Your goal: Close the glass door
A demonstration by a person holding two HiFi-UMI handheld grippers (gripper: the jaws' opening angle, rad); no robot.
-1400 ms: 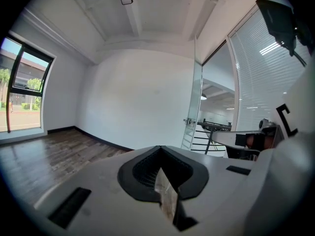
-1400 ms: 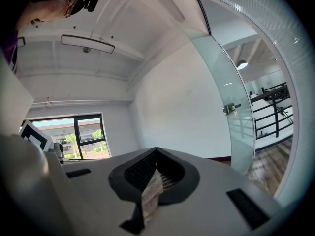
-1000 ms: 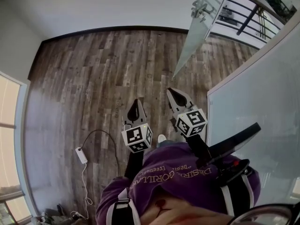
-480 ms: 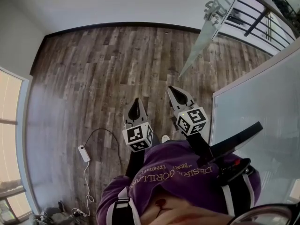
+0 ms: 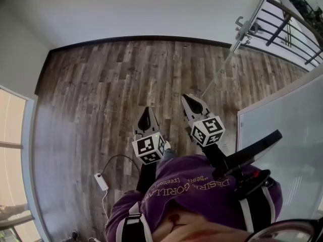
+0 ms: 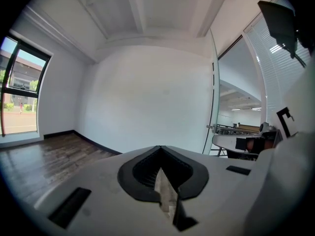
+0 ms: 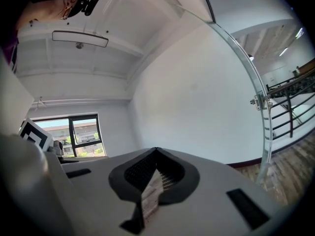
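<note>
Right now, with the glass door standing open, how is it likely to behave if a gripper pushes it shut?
The glass door is a tall frameless pane, so probably stiff and heavy; it should swing slowly rather than flex. Bare glass looks slippery, so pushing near the metal handle seems safer. A hard knock on its edge could chip it.

The room is lit brightly and evenly by daylight admitted through the window (image 6: 19, 90) at the left of the left gripper view. A pale sheen is cast on the wooden floor (image 5: 101, 84) at the left of the head view. Strong barrel distortion is present: straight edges are bowed near the borders, and the corners of both gripper views are vignetted black. The left gripper (image 6: 160, 149) and right gripper (image 7: 156, 150) are rendered soft in the near foreground.
</note>
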